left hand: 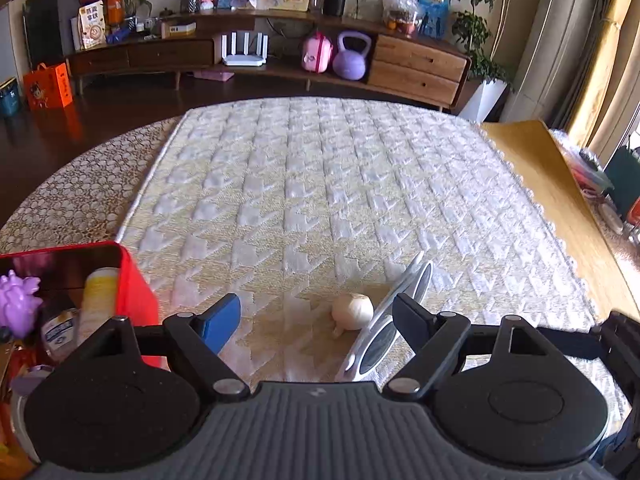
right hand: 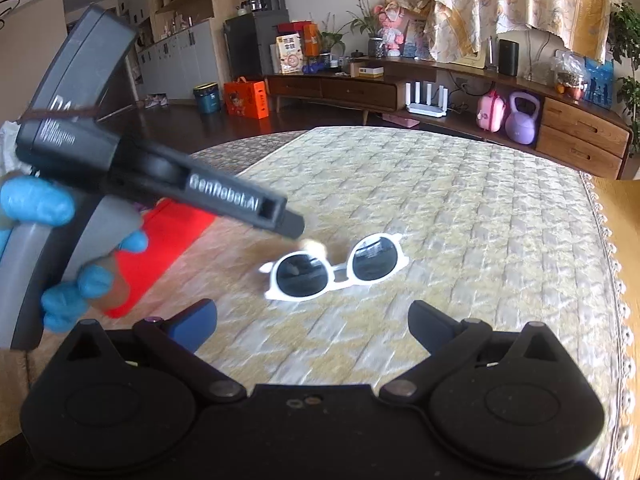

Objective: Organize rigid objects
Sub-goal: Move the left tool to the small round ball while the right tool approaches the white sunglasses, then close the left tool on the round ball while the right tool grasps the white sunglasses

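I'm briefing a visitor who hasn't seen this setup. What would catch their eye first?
Probably the white sunglasses lying on the quilted cloth, ahead of the open right gripper. Next, the red box of odds and ends at the table's left, and the small pale bulb between the open left gripper's fingers.

A patterned quilted cloth [left hand: 320,184] lies over a round lace-covered table [left hand: 88,196], and on it, near the front, a small pale round onion-like object [left hand: 353,311] sits just left of a pair of white-framed round sunglasses [right hand: 338,267]. At the table's left edge stands an open red metal box [left hand: 132,280], and in it are a purple spiky toy [left hand: 18,304] and an upright pale tube [left hand: 96,300], with other things I cannot make out. Behind the table a long low wooden sideboard [left hand: 420,66] runs along the wall, and on its lower shelf a white router [left hand: 244,50] lies left of a pink case [left hand: 317,53], which is just beside a lilac kettlebell [left hand: 350,56].
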